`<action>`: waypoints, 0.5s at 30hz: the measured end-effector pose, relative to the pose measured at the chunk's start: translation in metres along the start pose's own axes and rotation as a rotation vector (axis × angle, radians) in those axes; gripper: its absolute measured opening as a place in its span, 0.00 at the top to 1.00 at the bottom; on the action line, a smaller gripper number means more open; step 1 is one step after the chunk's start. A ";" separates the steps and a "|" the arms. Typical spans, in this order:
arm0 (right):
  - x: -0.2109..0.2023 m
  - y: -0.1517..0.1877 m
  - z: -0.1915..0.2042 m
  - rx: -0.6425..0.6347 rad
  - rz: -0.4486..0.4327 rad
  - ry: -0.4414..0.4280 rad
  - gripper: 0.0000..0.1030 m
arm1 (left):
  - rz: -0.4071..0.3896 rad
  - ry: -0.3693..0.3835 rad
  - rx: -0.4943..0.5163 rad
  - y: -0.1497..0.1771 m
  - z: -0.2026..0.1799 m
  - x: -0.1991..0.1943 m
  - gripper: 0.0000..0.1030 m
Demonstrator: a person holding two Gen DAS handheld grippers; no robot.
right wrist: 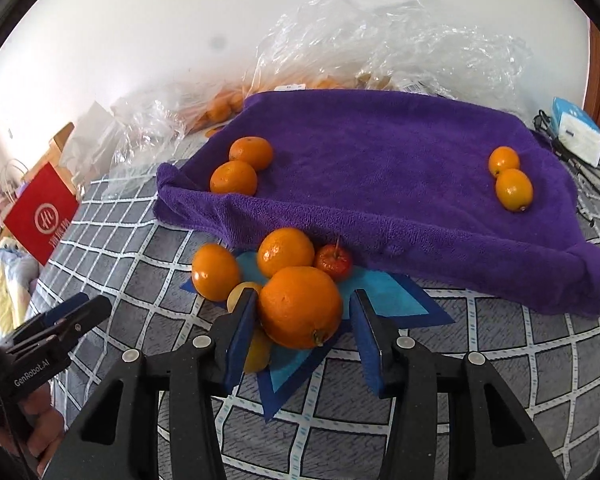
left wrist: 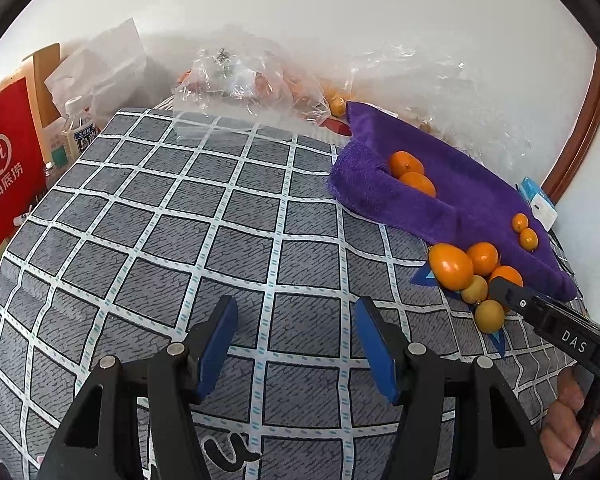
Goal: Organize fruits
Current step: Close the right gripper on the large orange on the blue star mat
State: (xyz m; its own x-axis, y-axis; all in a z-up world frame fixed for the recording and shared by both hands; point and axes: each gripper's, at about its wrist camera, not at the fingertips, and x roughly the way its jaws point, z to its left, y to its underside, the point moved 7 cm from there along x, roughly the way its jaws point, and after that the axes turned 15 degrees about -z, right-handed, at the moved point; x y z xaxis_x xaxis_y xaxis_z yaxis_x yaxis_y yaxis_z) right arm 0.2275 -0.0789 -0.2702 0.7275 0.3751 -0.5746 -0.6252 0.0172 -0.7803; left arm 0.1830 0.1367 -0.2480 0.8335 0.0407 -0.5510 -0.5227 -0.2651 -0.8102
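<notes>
The right gripper (right wrist: 305, 322) straddles a large orange (right wrist: 300, 307) in the pile on the checked surface (right wrist: 480, 360), jaws apart, not yet clamped. Next, seemingly: squeeze, lift, carry to the purple towel (right wrist: 380, 168). The left gripper (left wrist: 296, 346) hangs empty, jaws apart.

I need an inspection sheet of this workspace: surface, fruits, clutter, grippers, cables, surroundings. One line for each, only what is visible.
Surface: grey checked cloth, partly under a purple towel.
Job's things: fruit pile on a blue star mat; large orange in front; two orange pairs on the towel.
Clutter: plastic bags, red bag, bottle.
Grippers: right gripper around the large orange, right pad apart; left gripper open, holding nothing.
Cables: black cable beside a white box.
Surroundings: white wall.
</notes>
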 end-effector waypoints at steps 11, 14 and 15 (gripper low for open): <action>-0.051 -0.006 -0.047 -0.002 -0.064 0.133 0.59 | 0.000 0.009 -0.010 0.000 0.000 0.000 0.40; -0.065 0.000 -0.067 -0.021 -0.048 0.196 0.59 | 0.000 0.010 -0.006 0.000 0.000 0.000 0.40; -0.067 0.003 -0.071 -0.029 -0.040 0.209 0.59 | 0.001 0.010 -0.003 0.000 0.000 0.000 0.40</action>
State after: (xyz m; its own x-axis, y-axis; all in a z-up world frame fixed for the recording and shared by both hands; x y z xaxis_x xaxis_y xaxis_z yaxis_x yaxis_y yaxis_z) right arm 0.1970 -0.1701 -0.2514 0.7965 0.1740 -0.5791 -0.5882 0.0009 -0.8087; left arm 0.1831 0.1369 -0.2480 0.8350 0.0305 -0.5494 -0.5227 -0.2681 -0.8092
